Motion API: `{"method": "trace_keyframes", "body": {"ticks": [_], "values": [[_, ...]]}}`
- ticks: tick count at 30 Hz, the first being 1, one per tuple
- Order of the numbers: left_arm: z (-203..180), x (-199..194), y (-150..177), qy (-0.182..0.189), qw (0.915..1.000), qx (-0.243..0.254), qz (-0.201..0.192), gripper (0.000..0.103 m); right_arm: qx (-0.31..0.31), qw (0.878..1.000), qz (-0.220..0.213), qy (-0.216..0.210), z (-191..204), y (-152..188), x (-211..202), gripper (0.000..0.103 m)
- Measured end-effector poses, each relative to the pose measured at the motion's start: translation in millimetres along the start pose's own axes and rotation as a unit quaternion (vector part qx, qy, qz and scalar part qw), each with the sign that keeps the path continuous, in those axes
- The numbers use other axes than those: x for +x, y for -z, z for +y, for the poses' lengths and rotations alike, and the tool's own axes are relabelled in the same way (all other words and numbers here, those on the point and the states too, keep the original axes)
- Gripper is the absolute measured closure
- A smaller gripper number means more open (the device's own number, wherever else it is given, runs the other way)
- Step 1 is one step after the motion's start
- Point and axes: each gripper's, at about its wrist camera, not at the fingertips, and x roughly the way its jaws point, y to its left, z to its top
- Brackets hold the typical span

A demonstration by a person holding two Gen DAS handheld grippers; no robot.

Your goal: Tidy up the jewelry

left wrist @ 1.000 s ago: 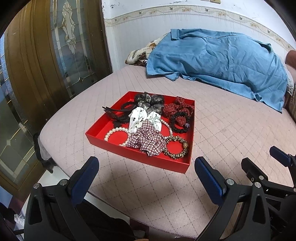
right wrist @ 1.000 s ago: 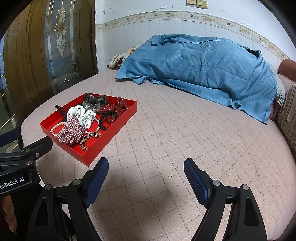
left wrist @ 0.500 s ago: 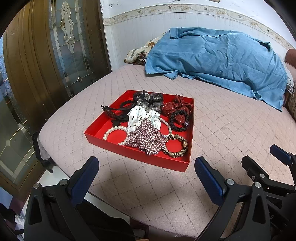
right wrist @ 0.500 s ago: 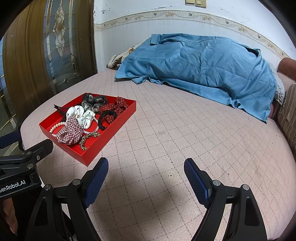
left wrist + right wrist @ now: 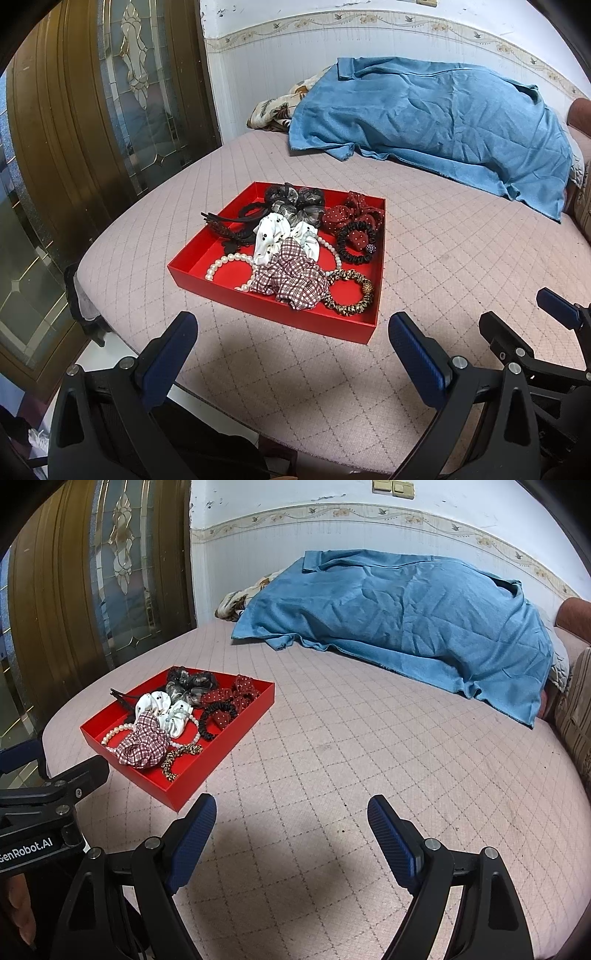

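Pink quilted bed [image 5: 461, 258] is carrying the red tray [image 5: 280, 314]; I'm hovering both hand-held grippers, left [image 5: 291, 354] and right [image 5: 291, 834], spread and empty.

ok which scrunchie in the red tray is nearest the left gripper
The plaid red-and-white scrunchie, lying against the tray's front wall; the white dotted, dark grey and red dotted ones lie farther back.

Home bedroom. Large bed [image 5: 369, 775] w/ pink quilted cover fills the room; rumpled blue blanket [image 5: 406, 620] heaped at far end, floral bedding [image 5: 277, 107] peeking out beside it. White wall w/ floral border strip [image 5: 369, 515], light switches [image 5: 393, 488] above. Wooden door w/ leaded glass panel [image 5: 136, 92] at left.
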Motion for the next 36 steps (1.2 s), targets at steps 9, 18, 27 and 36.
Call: {"method": "trace_keyframes", "body": {"ticks": [9, 18, 27, 36], "values": [[0.2, 0.1, 0.0, 0.000, 1.0000, 0.000, 0.000, 0.000, -0.001, 1.000, 0.000, 0.001, 1.4, 0.2, 0.0, 0.015], [0.9, 0.3, 0.1, 0.000, 1.0000, -0.001, 0.001, 0.000, -0.001, 1.000, 0.000, 0.001, 1.9, 0.2, 0.1, 0.015], [1.6, 2.5, 2.0, 0.004, 1.0000, -0.004, 0.007, 0.000, -0.006, 1.000, -0.001, -0.003, 6.3, 1.5, 0.5, 0.014], [4.6, 4.6, 0.2, 0.001, 0.9999, -0.010, 0.008, 0.000, -0.001, 1.000, 0.011, -0.005, 4.3, 2.2, 4.6, 0.014]]}}
